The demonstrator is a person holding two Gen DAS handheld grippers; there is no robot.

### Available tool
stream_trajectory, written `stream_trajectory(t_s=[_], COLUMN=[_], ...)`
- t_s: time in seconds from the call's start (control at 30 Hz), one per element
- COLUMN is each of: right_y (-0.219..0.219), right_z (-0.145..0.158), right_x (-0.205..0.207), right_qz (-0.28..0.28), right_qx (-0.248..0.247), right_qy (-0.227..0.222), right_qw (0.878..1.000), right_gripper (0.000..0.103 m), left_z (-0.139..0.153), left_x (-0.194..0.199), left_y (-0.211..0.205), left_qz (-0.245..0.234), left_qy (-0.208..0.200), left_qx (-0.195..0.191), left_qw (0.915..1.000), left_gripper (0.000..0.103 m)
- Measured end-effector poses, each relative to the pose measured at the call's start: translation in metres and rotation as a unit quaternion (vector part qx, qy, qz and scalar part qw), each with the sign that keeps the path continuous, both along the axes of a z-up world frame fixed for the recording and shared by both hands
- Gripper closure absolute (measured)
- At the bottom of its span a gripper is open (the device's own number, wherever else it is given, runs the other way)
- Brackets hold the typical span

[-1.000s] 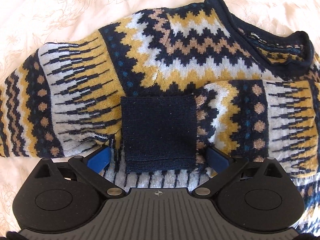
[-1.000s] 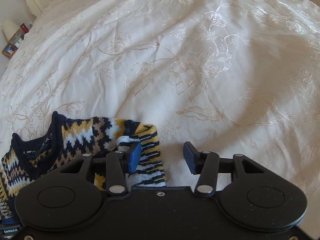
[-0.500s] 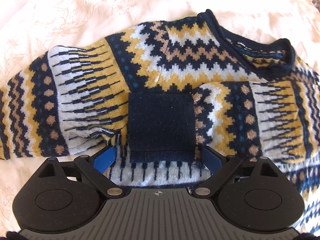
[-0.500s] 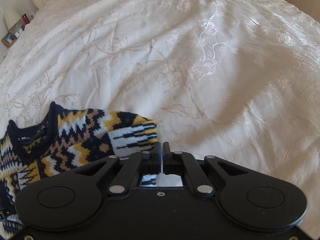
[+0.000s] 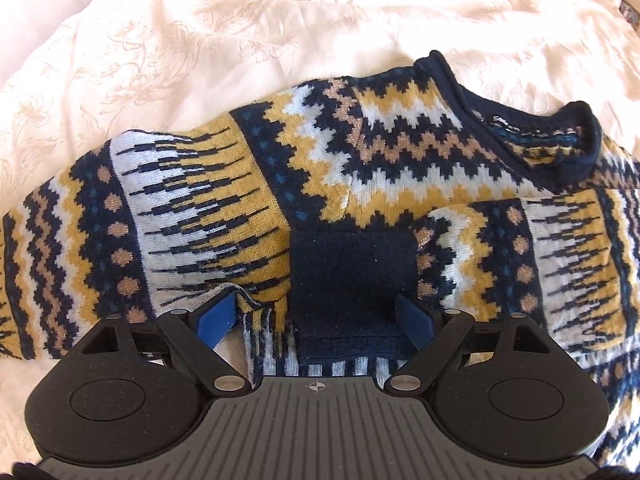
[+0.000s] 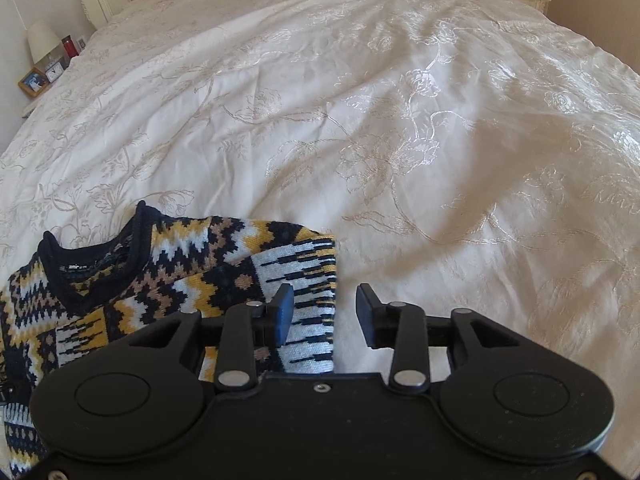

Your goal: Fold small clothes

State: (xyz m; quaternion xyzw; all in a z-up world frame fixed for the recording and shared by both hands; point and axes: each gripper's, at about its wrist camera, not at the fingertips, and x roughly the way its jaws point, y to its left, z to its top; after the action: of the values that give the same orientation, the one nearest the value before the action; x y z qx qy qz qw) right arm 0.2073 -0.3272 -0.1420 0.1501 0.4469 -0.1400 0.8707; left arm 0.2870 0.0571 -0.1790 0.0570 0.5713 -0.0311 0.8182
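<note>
A cream embroidered bedspread (image 6: 360, 128) fills both views; at the upper left of the right wrist view stand a lamp (image 6: 40, 42) and a picture frame (image 6: 34, 82). The patterned sweater (image 5: 320, 168) lies across the middle of the left view — lower left in the right. The left gripper (image 5: 316, 320) is spread wide around the navy cuff (image 5: 352, 276), grasping nothing. The right gripper (image 6: 325, 312) is released, its left finger on the sleeve's folded edge.

text: none legible | sweater (image 5: 360, 152) neck label (image 5: 502, 121): small pale print, too blurred to read | gripper body: crosshair mark (image 5: 315, 387) only
</note>
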Motion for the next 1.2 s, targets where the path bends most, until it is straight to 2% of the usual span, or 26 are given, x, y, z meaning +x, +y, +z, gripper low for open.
stream_trajectory(t_s=[0.17,0.37,0.47,0.57,0.73,0.8,0.87,0.9,0.93,0.97,1.03,1.2], right_y=[0.013,0.021,0.025,0.028,0.032,0.033,0.036,0.037,0.038,0.039,0.04,0.043], right_z=[0.002,0.004,0.005,0.007,0.009,0.01,0.009,0.009,0.009,0.008,0.007,0.006], right_x=[-0.006,-0.015,-0.019,-0.019,-0.016,-0.015,-0.015,-0.015,-0.015,-0.015,-0.017,-0.022], right_qz=[0.012,0.015,0.019,0.024,0.029,0.03,0.035,0.036,0.037,0.038,0.035,0.033], right_qx=[0.003,0.019,0.02,0.017,0.018,0.019,0.018,0.015,0.014,0.015,0.02,0.024], right_qy=[0.001,-0.002,-0.003,-0.003,-0.003,-0.003,-0.002,-0.001,0.0,0.002,0.004,0.008], right_qw=[1.0,1.0,1.0,1.0,0.999,0.999,0.999,0.999,0.999,0.999,0.999,0.999], right_gripper=[0.056,0.056,0.056,0.056,0.056,0.056,0.056,0.056,0.056,0.056,0.056,0.056], left_z=[0.014,0.039,0.04,0.035,0.009,0.006,0.009,0.01,0.012,0.013,0.016,0.034], left_x=[0.0,-0.031,-0.038,-0.029,0.0,0.008,0.011,0.011,0.01,0.01,0.008,-0.001], left_y=[-0.003,-0.012,-0.02,-0.022,-0.026,-0.024,-0.023,-0.022,-0.021,-0.02,-0.016,-0.001], left_qz=[-0.001,-0.078,-0.087,-0.078,-0.049,-0.041,-0.03,-0.022,-0.013,-0.006,0.004,0.027], left_qy=[-0.005,-0.052,-0.07,-0.058,-0.022,-0.016,-0.019,-0.021,-0.021,-0.02,-0.017,-0.032], left_qx=[0.008,0.006,0.021,0.014,0.006,-0.016,-0.029,-0.026,-0.021,-0.019,-0.014,-0.031], left_qw=[1.0,0.9955,0.9935,0.9952,0.9986,0.9989,0.999,0.9992,0.9995,0.9996,0.9997,0.9986], left_gripper=[0.025,0.025,0.025,0.025,0.026,0.032,0.05,0.055,0.067,0.083,0.098,0.1])
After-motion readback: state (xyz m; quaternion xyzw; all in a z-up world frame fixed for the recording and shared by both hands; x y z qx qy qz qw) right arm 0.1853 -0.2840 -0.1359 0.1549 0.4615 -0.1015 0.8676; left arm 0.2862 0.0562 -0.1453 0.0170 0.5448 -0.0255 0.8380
